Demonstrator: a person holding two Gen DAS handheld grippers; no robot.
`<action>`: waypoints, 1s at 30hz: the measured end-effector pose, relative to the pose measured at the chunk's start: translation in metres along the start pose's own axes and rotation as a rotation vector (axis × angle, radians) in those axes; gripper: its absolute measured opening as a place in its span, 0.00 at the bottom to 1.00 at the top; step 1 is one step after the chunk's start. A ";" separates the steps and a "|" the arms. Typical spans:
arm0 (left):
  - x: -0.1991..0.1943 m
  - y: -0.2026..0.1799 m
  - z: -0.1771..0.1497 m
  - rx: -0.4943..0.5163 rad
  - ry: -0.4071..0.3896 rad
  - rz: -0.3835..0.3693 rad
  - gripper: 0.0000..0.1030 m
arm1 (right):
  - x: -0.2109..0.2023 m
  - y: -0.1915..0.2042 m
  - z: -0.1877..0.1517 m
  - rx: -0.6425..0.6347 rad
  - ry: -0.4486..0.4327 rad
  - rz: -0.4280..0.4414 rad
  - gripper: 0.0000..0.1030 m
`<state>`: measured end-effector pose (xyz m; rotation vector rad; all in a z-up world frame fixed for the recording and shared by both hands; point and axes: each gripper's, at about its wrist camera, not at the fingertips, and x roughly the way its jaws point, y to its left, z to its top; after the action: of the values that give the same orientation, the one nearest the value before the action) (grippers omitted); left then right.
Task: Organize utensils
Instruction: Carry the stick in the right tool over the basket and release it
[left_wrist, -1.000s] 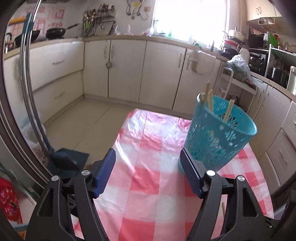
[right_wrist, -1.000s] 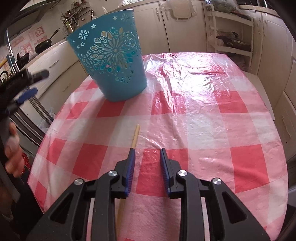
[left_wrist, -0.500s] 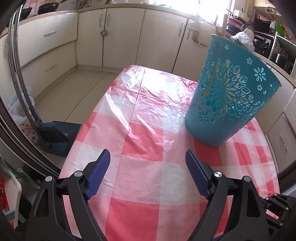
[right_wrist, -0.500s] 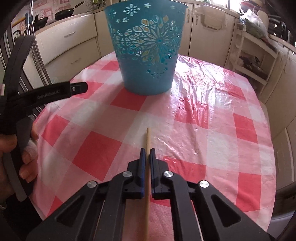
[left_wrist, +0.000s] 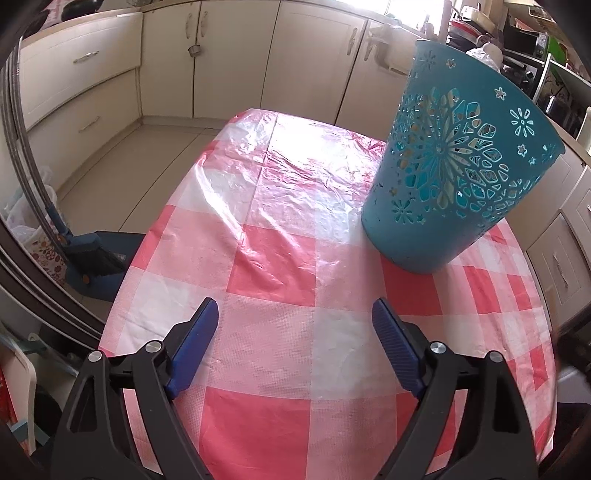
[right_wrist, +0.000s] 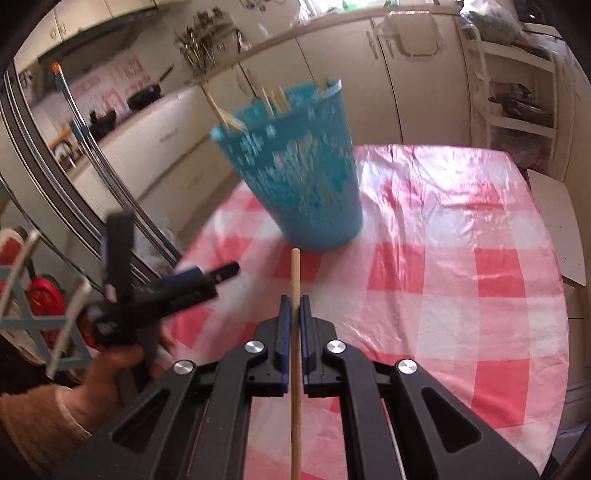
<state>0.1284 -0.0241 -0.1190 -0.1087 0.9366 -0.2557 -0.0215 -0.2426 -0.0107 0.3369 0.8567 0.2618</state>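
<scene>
A teal perforated basket (left_wrist: 458, 170) stands on the red-and-white checked table (left_wrist: 273, 258); in the right wrist view the basket (right_wrist: 295, 177) holds several wooden chopsticks. My right gripper (right_wrist: 294, 301) is shut on a wooden chopstick (right_wrist: 295, 273) and holds it lifted above the table, its tip towards the basket. My left gripper (left_wrist: 293, 314) is open and empty, low over the near part of the table, left of the basket. It also shows at the left of the right wrist view (right_wrist: 207, 275), held by a hand.
Cream kitchen cabinets (left_wrist: 229, 62) ring the room. A blue dustpan and brush (left_wrist: 92, 258) lie on the floor left of the table. A white shelf rack (right_wrist: 517, 96) stands beyond the table's far right. Chrome tubes (right_wrist: 92, 184) run at the left.
My right gripper shut on the chopstick that lay on the table and lifted it off the cloth. My left gripper came down and back, staying open.
</scene>
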 end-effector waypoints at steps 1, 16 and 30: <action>0.000 -0.001 0.000 0.005 0.001 0.002 0.79 | -0.011 0.002 0.010 0.012 -0.041 0.026 0.05; 0.001 -0.007 -0.001 0.037 0.008 0.024 0.80 | -0.029 0.054 0.183 0.003 -0.529 0.036 0.05; 0.002 -0.012 -0.001 0.056 0.015 0.032 0.83 | 0.045 0.029 0.159 -0.010 -0.506 -0.195 0.06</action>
<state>0.1264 -0.0362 -0.1185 -0.0401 0.9445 -0.2536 0.1271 -0.2290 0.0666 0.2903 0.3842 -0.0056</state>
